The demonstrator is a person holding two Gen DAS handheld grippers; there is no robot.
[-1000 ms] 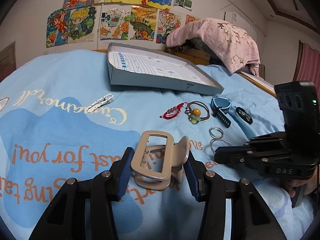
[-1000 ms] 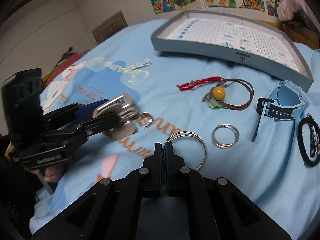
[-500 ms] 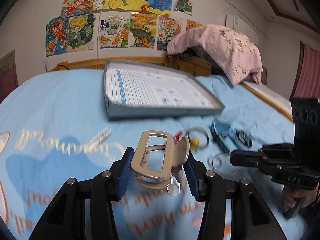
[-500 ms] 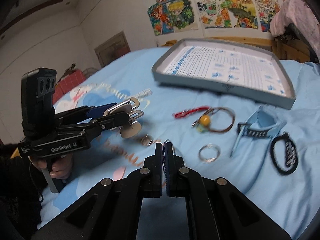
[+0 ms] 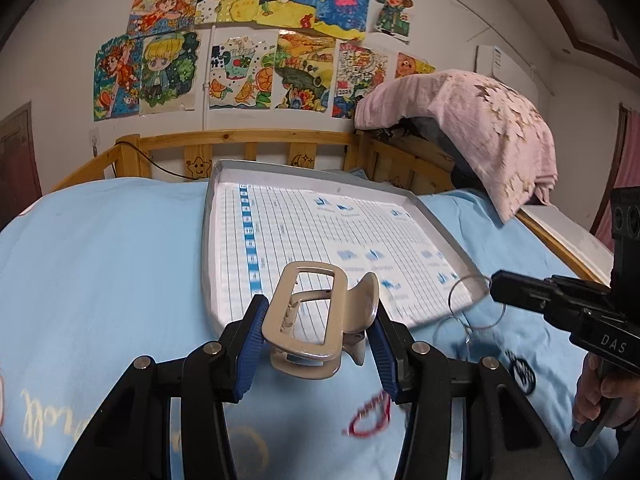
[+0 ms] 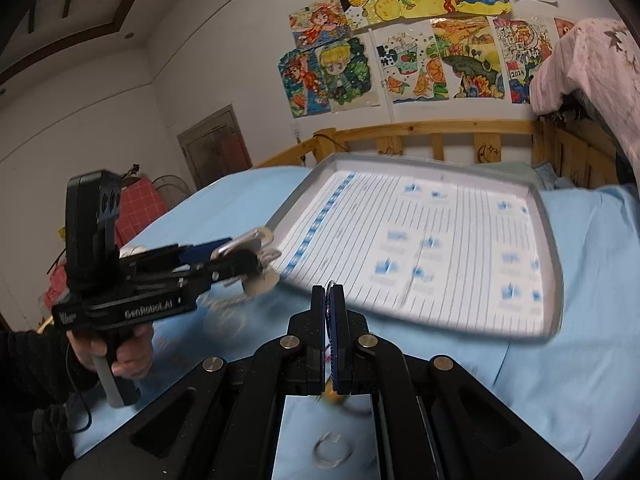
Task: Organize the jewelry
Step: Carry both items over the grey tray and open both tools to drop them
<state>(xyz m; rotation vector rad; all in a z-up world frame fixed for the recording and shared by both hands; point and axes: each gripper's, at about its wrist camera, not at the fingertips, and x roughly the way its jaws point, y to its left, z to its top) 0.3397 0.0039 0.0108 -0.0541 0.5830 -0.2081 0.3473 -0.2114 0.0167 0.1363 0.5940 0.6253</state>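
Note:
My left gripper (image 5: 318,315) is shut on a beige hair claw clip (image 5: 308,320) and holds it just above the near edge of the grey tray (image 5: 209,248). My right gripper (image 5: 497,285) comes in from the right, shut on thin silver bangles (image 5: 480,278) that hang over the tray's near right corner. In the right wrist view the right gripper (image 6: 329,294) has its jaws together, with the bangles edge-on between them, in front of the tray (image 6: 555,248). The left gripper (image 6: 250,252) with the clip (image 6: 256,240) is at the tray's left corner.
On the blue sheet lie a red cord bracelet (image 5: 370,416), a black bracelet (image 5: 522,372) and a small silver ring (image 6: 330,448). A wooden bed rail (image 5: 240,138) runs behind the tray. A pink cloth (image 5: 480,120) is draped over a pile at the back right.
Both grippers rose from the sheet and moved forward to the tray. The right one lifted the bangles off the bed; the left one still holds the clip.

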